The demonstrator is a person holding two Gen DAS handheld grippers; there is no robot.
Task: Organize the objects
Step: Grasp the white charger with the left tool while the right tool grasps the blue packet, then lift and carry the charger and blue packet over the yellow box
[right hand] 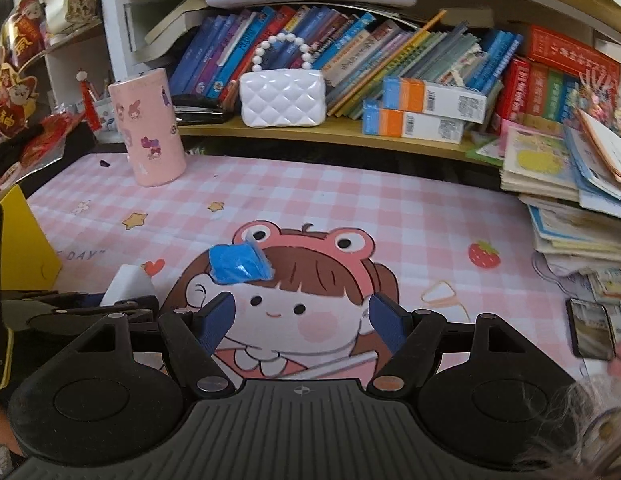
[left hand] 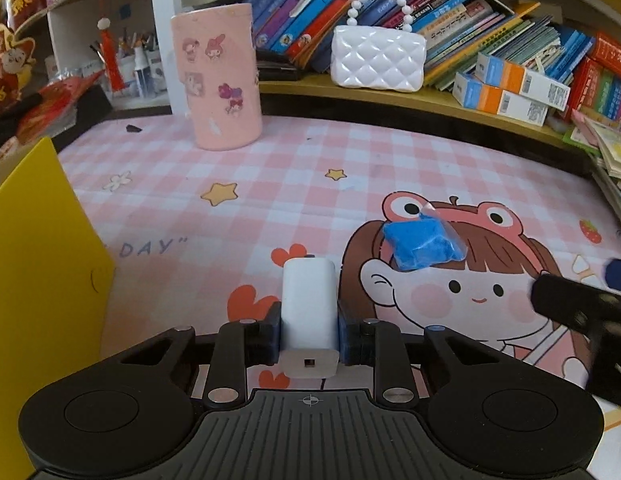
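White rectangular plastic charger block [left hand: 309, 304] sits clamped between the blue pads of the left gripper [left hand: 309, 330], its long body pointing forward over the bench; whether it rests on the mat or is lifted just clear of it cannot be told. In the right wrist view the same block [right hand: 126, 286] shows as a pale wedge at the far left, beside the black frame of the left gripper [right hand: 110, 304].

Ahead and to the right of the block lies a small blue lump wrapped in clear plastic film [left hand: 424, 245], resting on the brown hair of the cartoon girl printed on the pink checked mat [left hand: 270, 184] that covers the bench. From the right wrist camera that blue packet [right hand: 240, 262] lies just beyond the left blue pad of the right gripper [right hand: 302, 320], whose jaws stand wide apart with nothing between them.

A tall pink cylindrical holder with cartoon stickers [left hand: 218, 76] stands upright at the back left of the mat. A white quilted purse with a pearl bead handle [left hand: 377, 58] sits on the low wooden shelf [left hand: 410, 98] behind, in front of leaning books. A yellow box wall [left hand: 38, 280] rises at the left edge. A dark phone [right hand: 592, 330] lies at the right edge of the mat, near a pile of booklets.
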